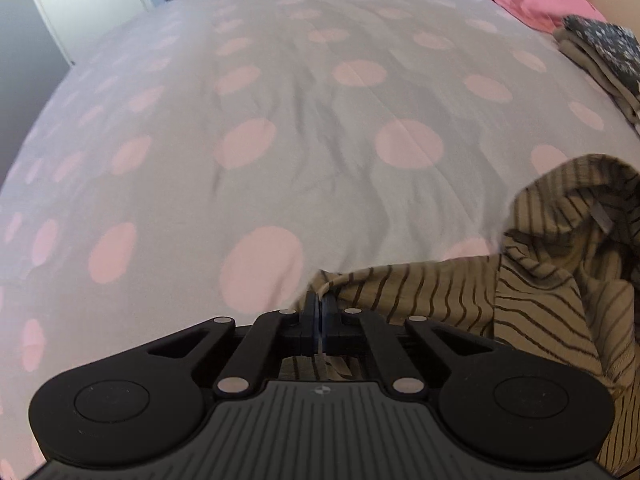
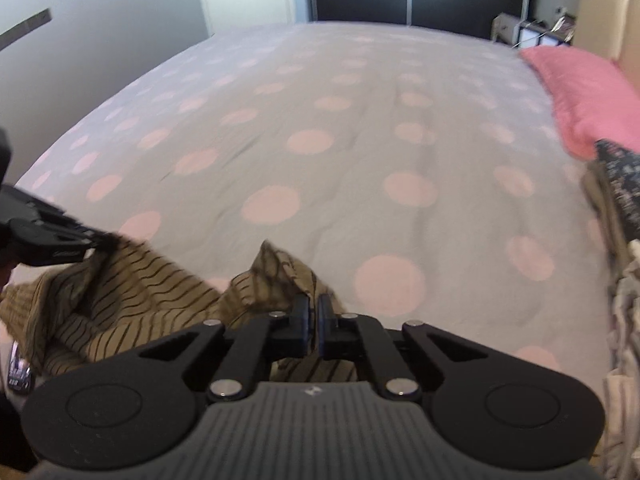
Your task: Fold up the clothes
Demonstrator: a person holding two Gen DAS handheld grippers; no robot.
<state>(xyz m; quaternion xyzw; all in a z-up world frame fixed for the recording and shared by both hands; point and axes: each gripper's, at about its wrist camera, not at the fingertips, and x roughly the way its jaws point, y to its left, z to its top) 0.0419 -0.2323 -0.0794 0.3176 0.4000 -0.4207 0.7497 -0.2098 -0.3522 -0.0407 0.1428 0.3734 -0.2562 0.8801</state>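
Tan cloth with thin dark stripes, a striped garment (image 1: pixel 532 292), lies bunched at the near edge of a grey bedspread (image 1: pixel 280 128) printed with pink dots. Both grippers are angled steeply down toward the bed from its near side.

Left gripper (image 1: pixel 319 304): seen from its own camera, it points down at the bedspread with the garment's edge directly at and under its tips. The cloth spreads away to the right of the fingers and rises in a loose fold further right. The jaws are fully closed, pads together, with the garment's edge pinched between them; a sliver of fabric shows in the seam behind the pads. In the right wrist view this same gripper enters from the left edge, its tips buried in a raised part of the cloth.

Right gripper (image 2: pixel 314 312): it also tilts downward, somewhat less steeply. The garment sits just at and to the left of its fingers, with a peaked fold standing immediately ahead of the left finger. The jaws are nearly closed, leaving only a narrow slit, and striped fabric runs between and beneath them; they grip the cloth.

The garment sags between the two held points.

A pink pillow (image 2: pixel 592 96) lies at the far right of the bed. A stack of folded clothes (image 1: pixel 604 60), topped by a dark patterned piece, rests just in front of it, well apart from the striped garment.
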